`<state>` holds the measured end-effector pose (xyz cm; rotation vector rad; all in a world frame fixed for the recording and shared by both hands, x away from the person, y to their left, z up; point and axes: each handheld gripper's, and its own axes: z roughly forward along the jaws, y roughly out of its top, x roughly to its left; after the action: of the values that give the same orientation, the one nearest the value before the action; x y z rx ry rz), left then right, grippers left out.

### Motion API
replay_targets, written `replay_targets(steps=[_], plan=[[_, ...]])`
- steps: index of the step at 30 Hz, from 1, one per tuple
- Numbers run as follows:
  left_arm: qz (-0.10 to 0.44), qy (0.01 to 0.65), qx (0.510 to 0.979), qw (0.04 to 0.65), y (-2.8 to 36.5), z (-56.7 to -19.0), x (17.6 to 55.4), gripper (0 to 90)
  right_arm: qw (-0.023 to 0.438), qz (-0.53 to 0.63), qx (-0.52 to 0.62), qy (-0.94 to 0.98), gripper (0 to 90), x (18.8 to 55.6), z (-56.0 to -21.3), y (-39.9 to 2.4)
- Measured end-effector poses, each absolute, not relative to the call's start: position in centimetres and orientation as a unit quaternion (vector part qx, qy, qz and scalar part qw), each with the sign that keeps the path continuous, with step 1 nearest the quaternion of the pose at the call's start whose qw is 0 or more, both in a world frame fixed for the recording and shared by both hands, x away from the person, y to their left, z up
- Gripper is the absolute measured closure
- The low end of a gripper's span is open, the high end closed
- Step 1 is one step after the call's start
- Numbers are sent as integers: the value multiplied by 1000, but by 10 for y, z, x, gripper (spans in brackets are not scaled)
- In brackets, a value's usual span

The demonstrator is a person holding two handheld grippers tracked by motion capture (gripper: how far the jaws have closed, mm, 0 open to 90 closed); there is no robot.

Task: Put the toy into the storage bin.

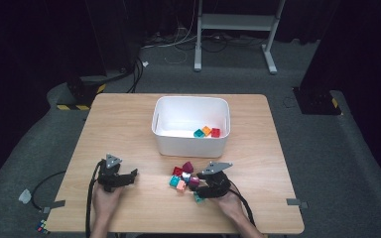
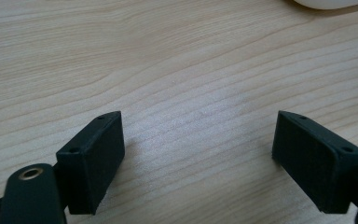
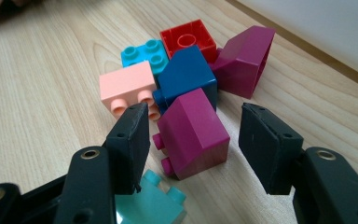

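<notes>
The right hand-held gripper [image 3: 193, 140] straddles the near magenta sloped plastic brick [image 3: 193, 133] in the loose pile on the tabletop [image 3: 42, 84], jaws apart. It should centre, then squeeze squarely, avoiding the salmon brick [image 3: 128, 88]. The left hand-held gripper [image 2: 198, 154] idles open.

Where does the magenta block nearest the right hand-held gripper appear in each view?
High view: magenta block at the pile's right edge, just left of the right hand-held gripper.
Right gripper view: lower centre, between the open jaws, not yet gripped.
Left gripper view: bare wooden table in front of the open jaws.
Shared landmark: the white bin, beyond the pile in the high view, top right in the right gripper view.
</notes>
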<state>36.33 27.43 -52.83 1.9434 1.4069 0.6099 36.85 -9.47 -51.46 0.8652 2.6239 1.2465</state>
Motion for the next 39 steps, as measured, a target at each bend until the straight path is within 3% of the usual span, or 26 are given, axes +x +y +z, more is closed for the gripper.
replay_targets(steps=[12, 20, 39], plan=[[233, 537, 743, 326, 274, -528, 363, 170, 84, 384, 290, 873, 469, 372, -517, -93], [233, 537, 742, 327, 274, -528, 363, 170, 98, 385, 299, 868, 615, 374, -516, -97], [233, 538, 741, 329, 274, -528, 363, 170, 121, 407, 316, 848, 635, 378, -495, -113]])
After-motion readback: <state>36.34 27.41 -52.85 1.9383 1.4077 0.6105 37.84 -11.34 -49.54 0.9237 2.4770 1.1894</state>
